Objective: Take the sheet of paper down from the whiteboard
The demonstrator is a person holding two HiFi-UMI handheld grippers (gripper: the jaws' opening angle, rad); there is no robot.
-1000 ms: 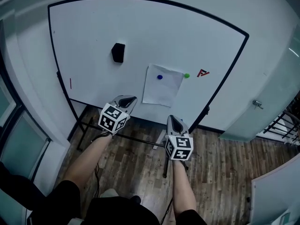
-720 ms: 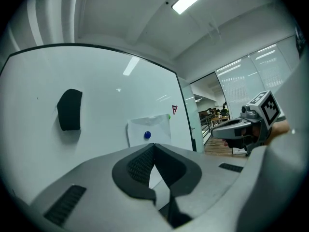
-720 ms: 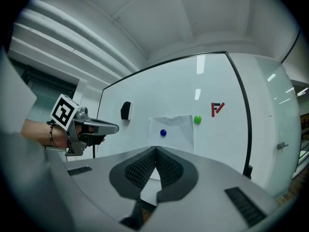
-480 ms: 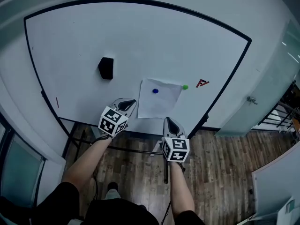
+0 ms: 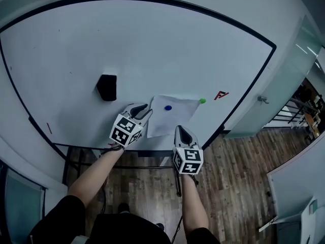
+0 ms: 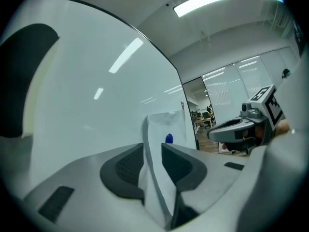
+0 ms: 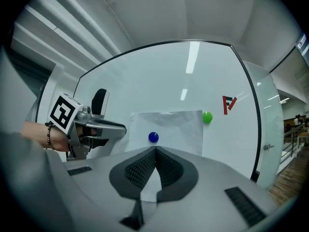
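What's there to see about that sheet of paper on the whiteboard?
The sheet of paper is plain white, pinned to the whiteboard by a blue magnet near its top middle. A green magnet sits beside its upper right corner. Its top is rippled, and its left edge lifts off the board between the jaws of the left tool, now opening.

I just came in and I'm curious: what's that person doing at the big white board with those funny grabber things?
A person holds a gripper in each hand at the whiteboard, working on the sheet of paper. The left gripper has the paper's left edge between its jaws, which are opening, so it isn't pinched. The right gripper is shut and empty, near the sheet's bottom edge. A blue magnet pins the paper up, so it hasn't come down yet.
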